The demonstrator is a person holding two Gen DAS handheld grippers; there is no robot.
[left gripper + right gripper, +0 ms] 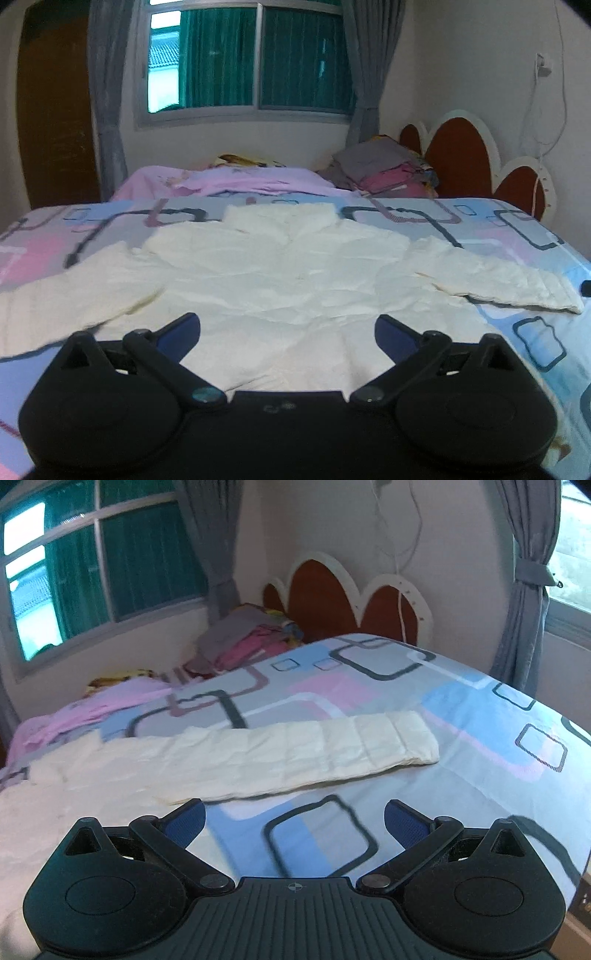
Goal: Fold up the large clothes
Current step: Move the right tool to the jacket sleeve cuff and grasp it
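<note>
A cream quilted jacket [280,273] lies spread flat on the bed, collar toward the window and both sleeves stretched out sideways. My left gripper [287,325] hovers over the jacket's lower body, jaws wide open, nothing between the blue pads. In the right wrist view the jacket's right sleeve [295,753] runs across the patterned sheet to its cuff. My right gripper [294,814] is open above bare sheet just in front of that sleeve, holding nothing.
The bed [480,716] carries a pastel sheet with dark square outlines. A pink blanket [221,181] and a pile of folded clothes [388,166] lie beyond the jacket near the red headboard [461,155]. The bed's right edge [576,849] drops off close by.
</note>
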